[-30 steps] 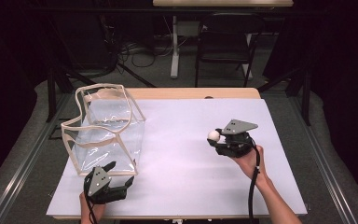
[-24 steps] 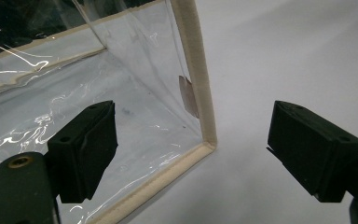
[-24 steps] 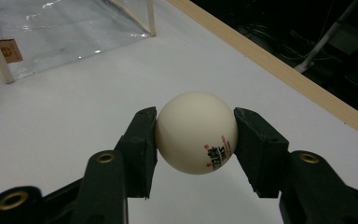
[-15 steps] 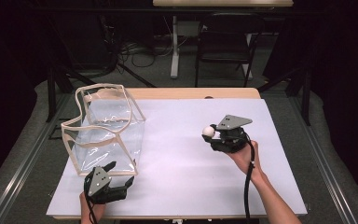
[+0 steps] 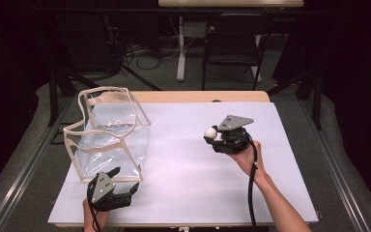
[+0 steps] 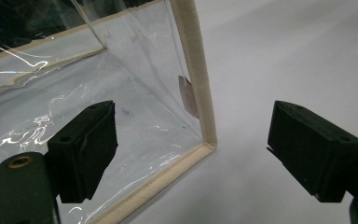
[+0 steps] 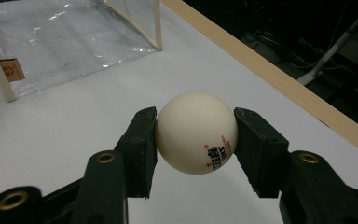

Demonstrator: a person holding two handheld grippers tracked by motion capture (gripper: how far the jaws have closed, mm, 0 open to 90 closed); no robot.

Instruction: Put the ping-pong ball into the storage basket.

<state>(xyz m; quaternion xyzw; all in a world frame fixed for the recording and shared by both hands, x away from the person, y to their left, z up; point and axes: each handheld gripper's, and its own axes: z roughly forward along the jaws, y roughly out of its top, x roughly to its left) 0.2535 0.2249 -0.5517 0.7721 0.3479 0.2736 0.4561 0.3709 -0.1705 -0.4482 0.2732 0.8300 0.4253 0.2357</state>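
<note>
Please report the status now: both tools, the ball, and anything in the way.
Right tool shut on white ball, held above the table. Left tool open, at near corner of clear bag. Path to the bag looks clear.

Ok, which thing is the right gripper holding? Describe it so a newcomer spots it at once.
On the white table, right of the clear plastic bag, the right gripper holds a small cream ping-pong ball between its black jaws. It is the one round thing there, with red and black print on it.
</note>
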